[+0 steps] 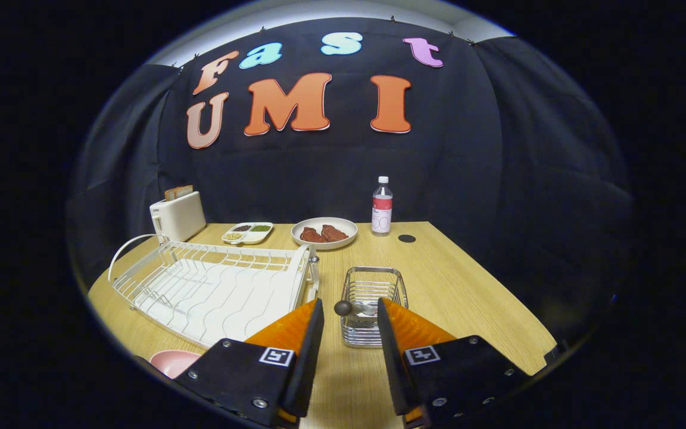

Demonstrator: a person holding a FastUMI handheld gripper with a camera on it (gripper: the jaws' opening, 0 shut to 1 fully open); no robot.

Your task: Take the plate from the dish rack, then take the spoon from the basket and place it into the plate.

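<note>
The gripper [350, 313] has its 2 fingers apart, near the basket [373, 301] holding the spoon [355, 308]. Pink plate [173, 361] lies near-left. The bottle [382, 206] label is unreadable.

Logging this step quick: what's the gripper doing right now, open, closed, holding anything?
Gripper: jaws open, holding nothing, just short of the wire basket with the spoon in it.

Wooden table [462, 286] against the dark cloth wall. At its far edge, from one side to the other: a white toaster [177, 217] with a slice of bread [178, 192] standing in its slot; a white divided tray [248, 233] of small foods; a white bowl [324, 233] holding two reddish-brown pieces; an upright clear bottle [382, 206] with a red label. A small black disc [407, 238] lies near the bottle.
</note>
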